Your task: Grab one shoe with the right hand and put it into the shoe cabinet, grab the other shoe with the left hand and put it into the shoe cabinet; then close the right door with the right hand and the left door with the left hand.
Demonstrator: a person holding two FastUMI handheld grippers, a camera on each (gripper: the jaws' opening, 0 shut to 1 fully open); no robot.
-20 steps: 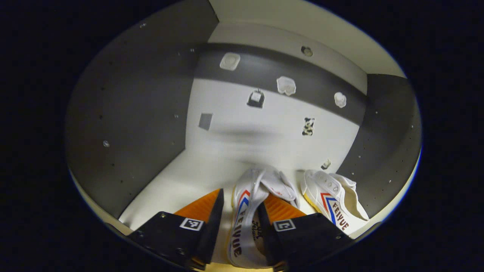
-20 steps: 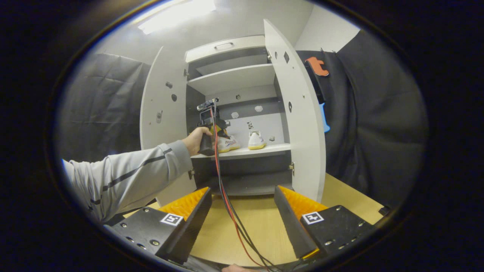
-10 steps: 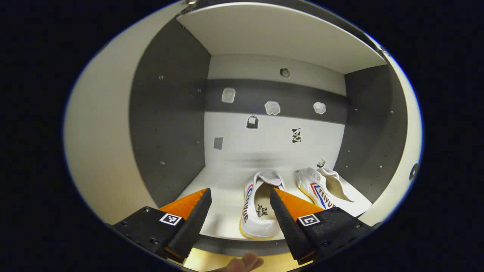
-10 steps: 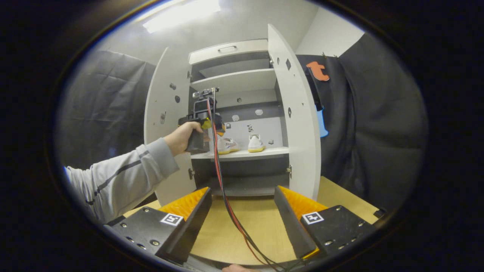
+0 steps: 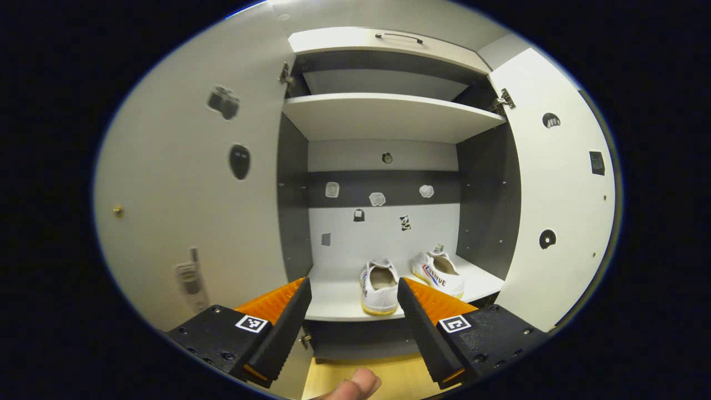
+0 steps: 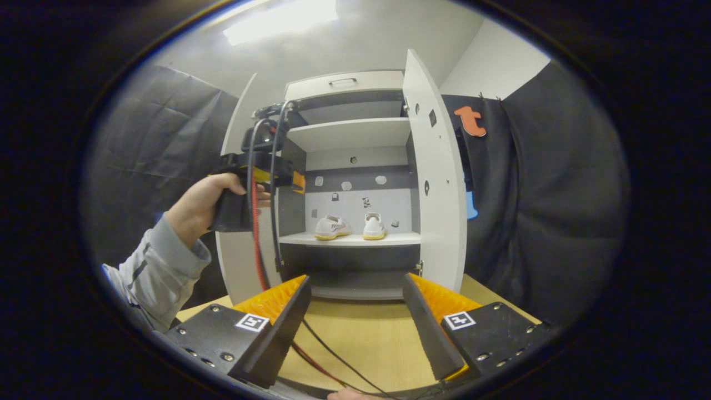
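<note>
Both shoes shelved: left shoe (image 5: 379,286) and right shoe (image 5: 439,272) side by side at lower centre of the left gripper view. Doors next, by judgement. Left door (image 5: 183,183) across frame left, right door (image 5: 555,194) at frame right, both swung wide. Left gripper (image 5: 351,311) spread, empty. Right gripper (image 6: 355,316) spread too; needs reaching right door's edge. Right gripper view adds hand (image 6: 200,203) at mid-left and table (image 6: 355,339).

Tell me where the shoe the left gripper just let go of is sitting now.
The shoe stands on the cabinet's lower shelf, heel toward the open left gripper, beside the other shoe nearer the right door.
</note>
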